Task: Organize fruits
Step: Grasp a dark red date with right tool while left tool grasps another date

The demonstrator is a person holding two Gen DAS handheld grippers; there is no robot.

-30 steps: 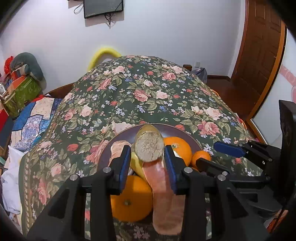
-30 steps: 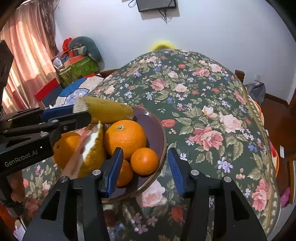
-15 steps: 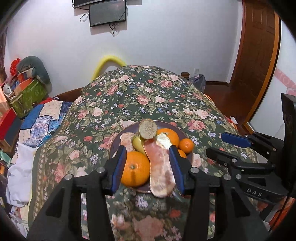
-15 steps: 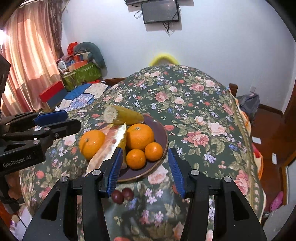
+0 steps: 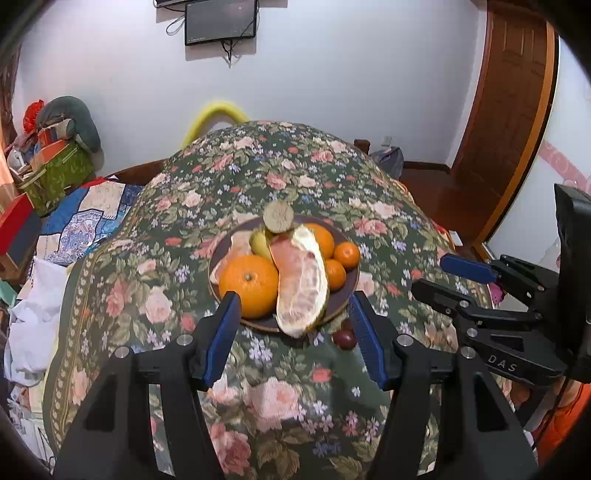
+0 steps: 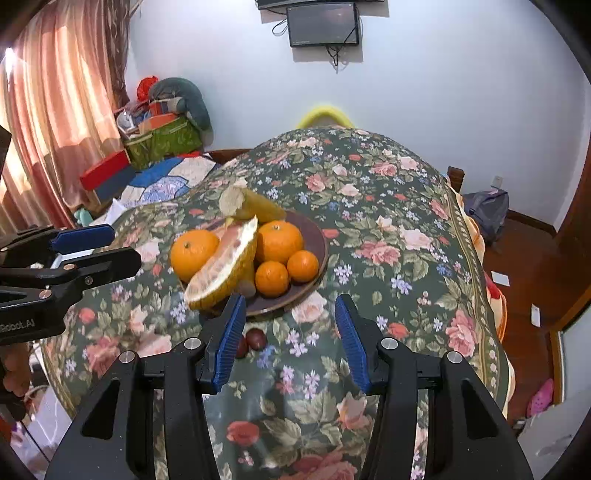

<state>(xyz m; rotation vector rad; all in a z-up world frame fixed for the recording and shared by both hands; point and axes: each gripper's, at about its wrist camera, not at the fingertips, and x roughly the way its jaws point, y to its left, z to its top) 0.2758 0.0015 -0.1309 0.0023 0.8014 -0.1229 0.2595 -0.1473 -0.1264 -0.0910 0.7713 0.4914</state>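
Observation:
A dark brown plate on the flowered tablecloth holds several oranges, among them a big orange, a pomelo wedge and a corn cob. Two dark chestnuts lie on the cloth just in front of the plate. My left gripper is open and empty, held back from the plate's near rim. My right gripper is open and empty, above the chestnuts' side of the plate.
The round table drops off on all sides. Boxes, bags and quilts are piled at the left by a curtain. A wooden door stands at the right. A screen hangs on the far wall.
Both grippers have pulled back and up from the plate. The left gripper let go of the pomelo wedge, which now rests on the plate. The chestnuts have come into view.

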